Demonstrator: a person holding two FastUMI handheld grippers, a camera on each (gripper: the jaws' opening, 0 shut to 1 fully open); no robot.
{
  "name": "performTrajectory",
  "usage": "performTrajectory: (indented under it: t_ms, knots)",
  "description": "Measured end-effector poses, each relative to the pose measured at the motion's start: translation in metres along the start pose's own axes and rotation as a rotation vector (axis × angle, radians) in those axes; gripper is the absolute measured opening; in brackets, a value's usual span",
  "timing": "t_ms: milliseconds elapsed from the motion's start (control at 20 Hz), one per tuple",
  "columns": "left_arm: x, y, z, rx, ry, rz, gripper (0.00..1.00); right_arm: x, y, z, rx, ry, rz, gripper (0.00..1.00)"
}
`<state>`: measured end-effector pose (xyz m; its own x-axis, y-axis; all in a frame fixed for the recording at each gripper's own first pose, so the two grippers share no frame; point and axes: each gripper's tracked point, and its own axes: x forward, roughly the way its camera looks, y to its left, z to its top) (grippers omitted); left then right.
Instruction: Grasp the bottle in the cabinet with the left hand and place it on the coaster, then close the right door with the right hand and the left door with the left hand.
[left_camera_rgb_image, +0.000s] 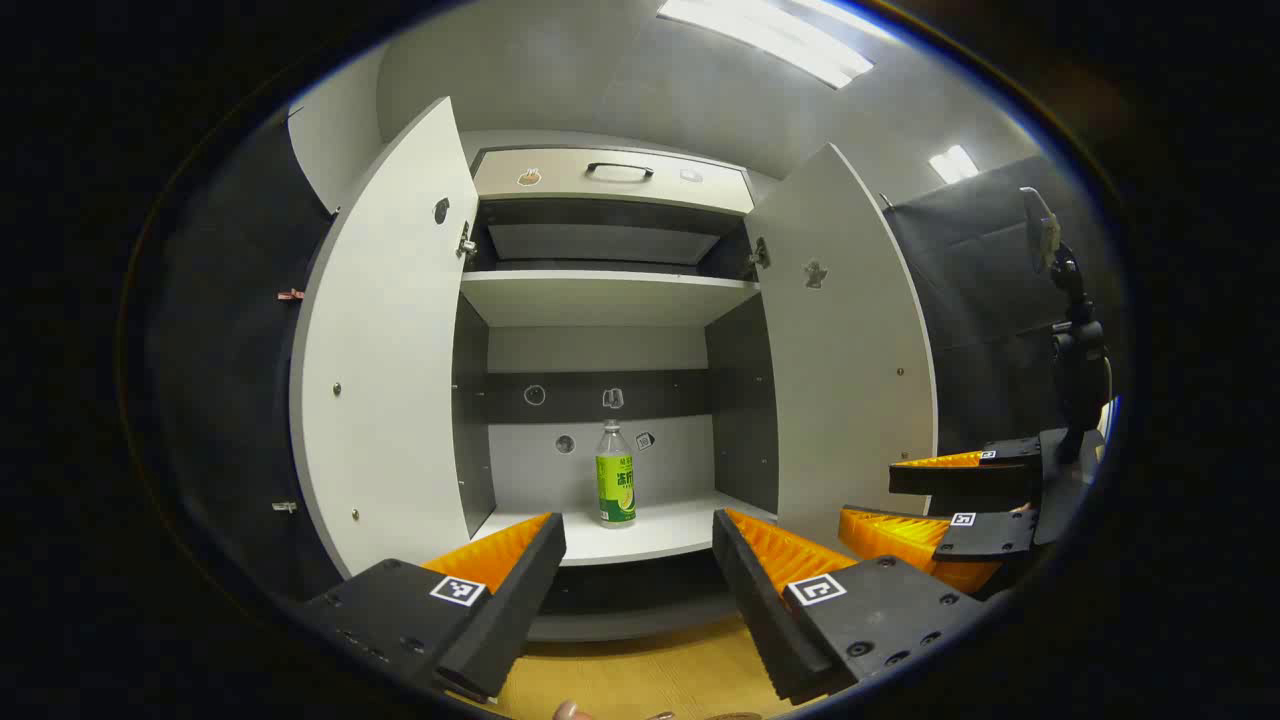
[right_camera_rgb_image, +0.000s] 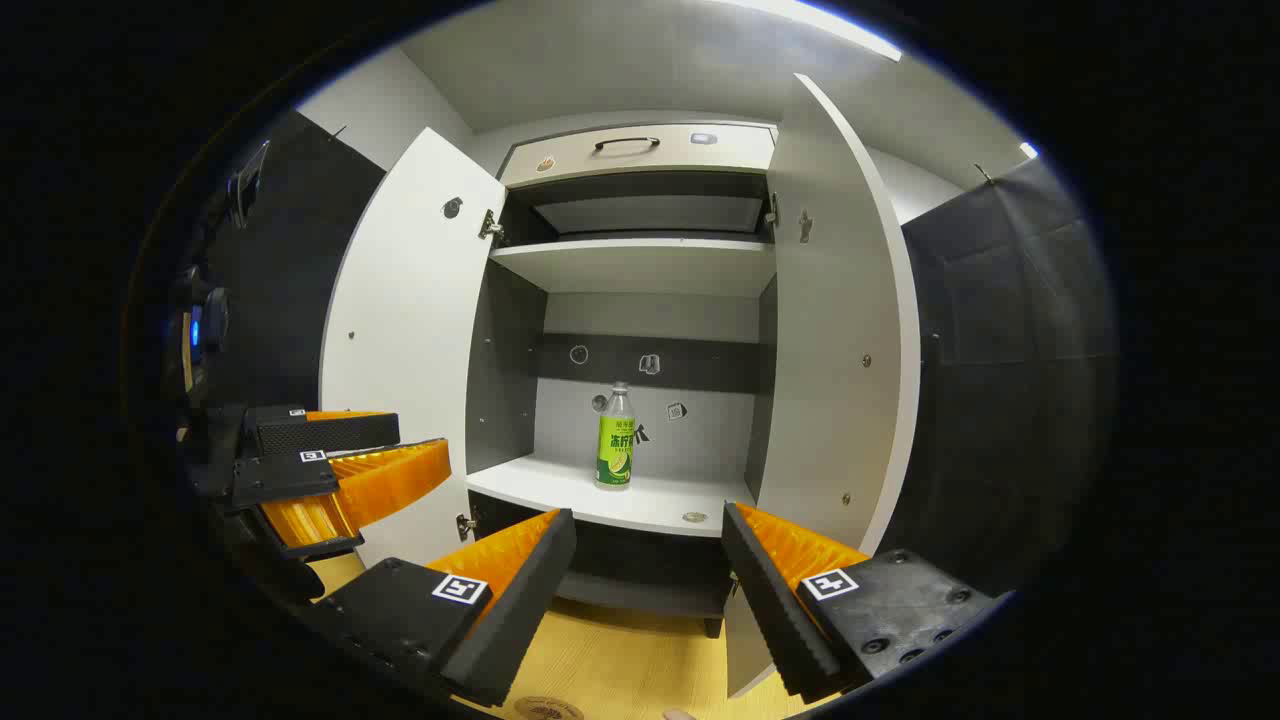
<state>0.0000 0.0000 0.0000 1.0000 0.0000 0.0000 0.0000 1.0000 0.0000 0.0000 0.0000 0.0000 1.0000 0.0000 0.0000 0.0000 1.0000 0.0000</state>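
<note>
Bottle (left_camera_rgb_image: 616, 476) stands upright on the lower shelf (left_camera_rgb_image: 660, 535) of the open cabinet, close to the back panel and about midway between the side walls; in the right gripper view it sits at roughly 12 o'clock from that gripper's fingers, touching nothing but the shelf.

Going left to right in the left gripper view: the left door (left_camera_rgb_image: 385, 340) is swung wide at about 10 o'clock, the bottle is dead ahead between the spread fingers, the right door (left_camera_rgb_image: 850, 350) is open at about 2 o'clock, and the right gripper (left_camera_rgb_image: 915, 505) waits at 3 o'clock, well apart from the cabinet.

The left gripper (left_camera_rgb_image: 640, 560) has its jaws released and wide, holding nothing, lined up with the bottle but short of the shelf. The right gripper's jaws are likewise released and empty.

As a judgement: it looks like a clear plastic drinks bottle with a wrapped label and white cap, probably light, and somewhat yielding under a hard squeeze. The smooth label may be slippery, and a tall narrow body tips easily if nudged. The best hold is likely across the labelled mid-body, jaws level. A round edge at 6 o'clock on the wooden surface (right_camera_rgb_image: 610, 670) in the right gripper view may be the coaster (right_camera_rgb_image: 547, 709); I cannot tell for sure.
</note>
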Motion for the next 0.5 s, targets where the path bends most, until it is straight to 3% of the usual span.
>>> performTrajectory:
  t_ms: [500]
  knots:
    - [0.009, 0.011, -0.008, -0.017, 0.011, -0.018, 0.94, 0.012, 0.0, 0.003, -0.017, 0.004, -0.03, 0.98]
